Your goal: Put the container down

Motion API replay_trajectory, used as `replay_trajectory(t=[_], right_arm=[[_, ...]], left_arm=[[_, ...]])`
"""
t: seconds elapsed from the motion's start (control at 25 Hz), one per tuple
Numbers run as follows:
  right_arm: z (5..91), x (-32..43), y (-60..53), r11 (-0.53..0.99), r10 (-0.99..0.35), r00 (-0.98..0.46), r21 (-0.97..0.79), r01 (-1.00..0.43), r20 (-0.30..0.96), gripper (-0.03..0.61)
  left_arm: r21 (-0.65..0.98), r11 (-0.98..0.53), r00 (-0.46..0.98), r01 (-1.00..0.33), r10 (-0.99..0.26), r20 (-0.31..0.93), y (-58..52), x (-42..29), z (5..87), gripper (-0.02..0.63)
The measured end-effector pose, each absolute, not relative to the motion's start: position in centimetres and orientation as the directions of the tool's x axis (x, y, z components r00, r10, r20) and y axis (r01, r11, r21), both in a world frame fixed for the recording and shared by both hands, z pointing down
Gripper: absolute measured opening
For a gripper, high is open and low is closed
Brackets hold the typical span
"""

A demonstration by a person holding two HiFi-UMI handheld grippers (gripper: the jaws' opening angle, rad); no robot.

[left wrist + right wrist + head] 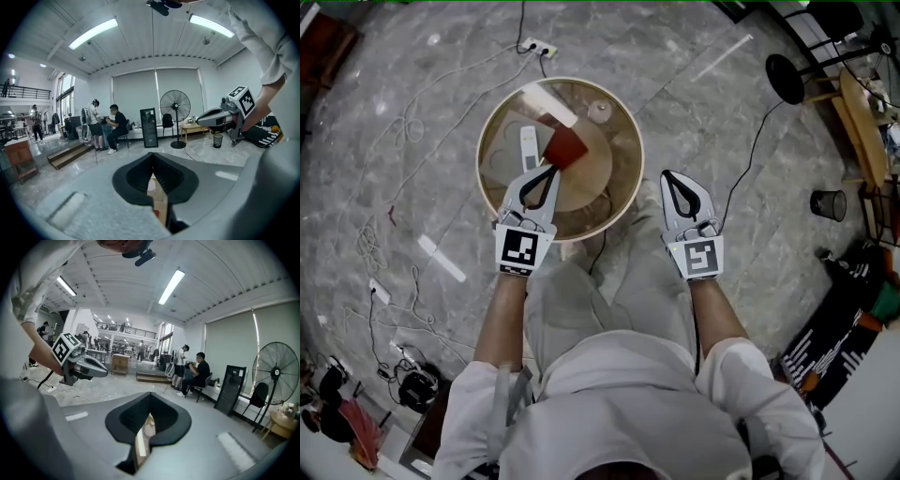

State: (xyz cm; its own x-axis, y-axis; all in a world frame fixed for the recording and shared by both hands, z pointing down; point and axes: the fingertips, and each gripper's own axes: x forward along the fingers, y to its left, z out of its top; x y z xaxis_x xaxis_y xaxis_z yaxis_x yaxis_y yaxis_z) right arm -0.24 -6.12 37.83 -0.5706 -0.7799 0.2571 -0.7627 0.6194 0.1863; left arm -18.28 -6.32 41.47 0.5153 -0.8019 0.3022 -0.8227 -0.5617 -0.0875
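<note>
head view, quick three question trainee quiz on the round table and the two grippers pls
1. True or false: the left gripper hangs over the round wooden-rimmed glass table.
2. Which of these lies on that table? A: a white oblong device. B: a green bottle. C: a pair of scissors.
3. In the head view, where is the right gripper relative to the table?

Key: 1 true. 2 A. 3 beside it, just past its right rim, not over the top.

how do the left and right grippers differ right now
The left gripper is over the round table, tip beside the red container; the right gripper is outside the table's rim. Left gripper angles rightward, right gripper leftward. Both have jaws shut, holding nothing.
</note>
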Motion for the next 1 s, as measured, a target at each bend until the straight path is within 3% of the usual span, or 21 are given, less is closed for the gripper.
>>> replay_trajectory(t=[1.0], right_arm=[[37.5,0.2,-3.9,0.571,-0.814,-0.523,0.178,-0.802,0.254,0.003]], left_arm=[[-0.099,-0.594,0.548,-0.798,-0.784,0.29,-4.9,-17.9,40.2,0.005]])
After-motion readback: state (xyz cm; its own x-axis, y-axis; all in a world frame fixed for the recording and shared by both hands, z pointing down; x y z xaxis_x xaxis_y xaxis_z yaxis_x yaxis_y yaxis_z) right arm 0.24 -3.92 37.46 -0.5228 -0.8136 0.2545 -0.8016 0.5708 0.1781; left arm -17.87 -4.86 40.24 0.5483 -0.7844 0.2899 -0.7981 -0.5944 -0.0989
